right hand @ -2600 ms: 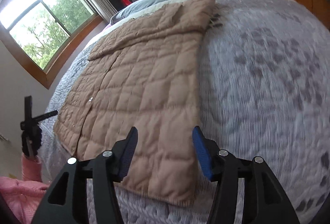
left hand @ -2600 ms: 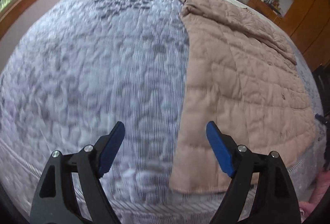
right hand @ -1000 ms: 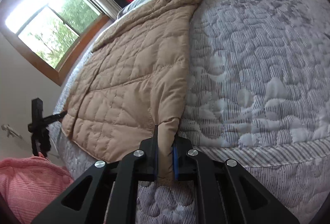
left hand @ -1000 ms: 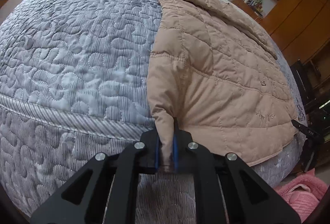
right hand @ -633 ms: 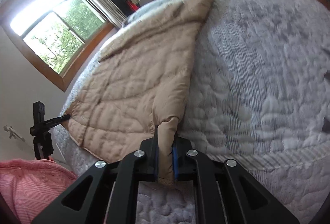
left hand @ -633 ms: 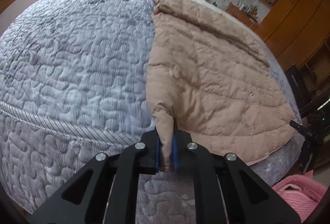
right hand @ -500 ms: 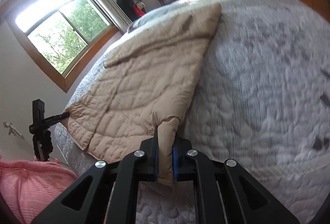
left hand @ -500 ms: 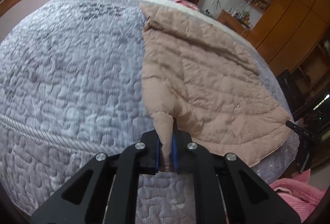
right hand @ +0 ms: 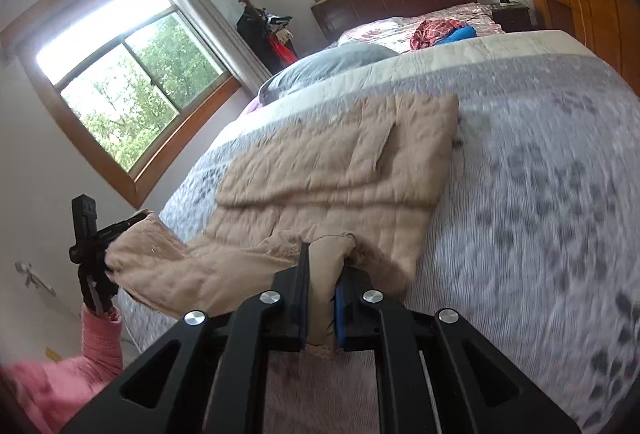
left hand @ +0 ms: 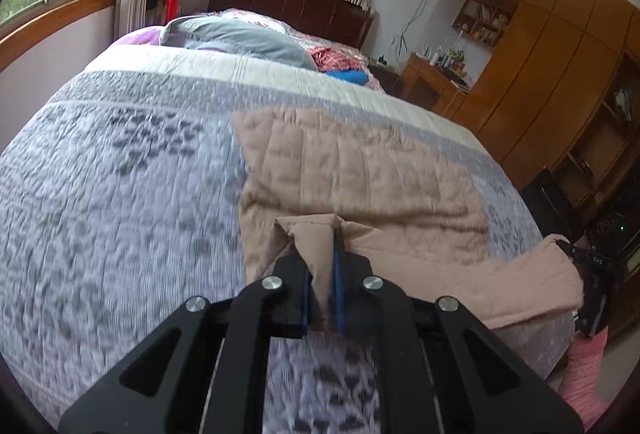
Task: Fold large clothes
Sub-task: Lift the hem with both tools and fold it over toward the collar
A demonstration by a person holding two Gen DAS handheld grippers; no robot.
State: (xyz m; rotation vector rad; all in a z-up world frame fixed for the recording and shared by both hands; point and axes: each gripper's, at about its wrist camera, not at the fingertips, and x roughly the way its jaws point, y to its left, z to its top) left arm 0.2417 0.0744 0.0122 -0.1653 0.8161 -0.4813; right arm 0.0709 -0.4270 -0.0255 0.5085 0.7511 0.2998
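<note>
A tan quilted coat (left hand: 360,170) lies on a bed with a grey patterned bedspread (left hand: 120,194). My left gripper (left hand: 320,298) is shut on one corner of the coat's near hem and holds it lifted above the bed. My right gripper (right hand: 322,314) is shut on the other near corner of the same coat (right hand: 340,162). The lifted hem sags between the two grippers, and the far half of the coat lies flat. The right gripper (left hand: 592,266) shows at the right edge of the left wrist view; the left gripper (right hand: 90,234) shows at the left of the right wrist view.
A grey pillow (left hand: 240,38) and red and blue clothes (right hand: 444,28) lie by the dark headboard (left hand: 288,2). Wooden cabinets (left hand: 560,74) stand to the right of the bed, windows (right hand: 128,82) to the left. A pink sleeve (right hand: 96,338) shows below the left gripper.
Both grippers have risen and moved forward over the bed, carrying the coat's near hem up and toward the far end. The coat now bends across its middle.
</note>
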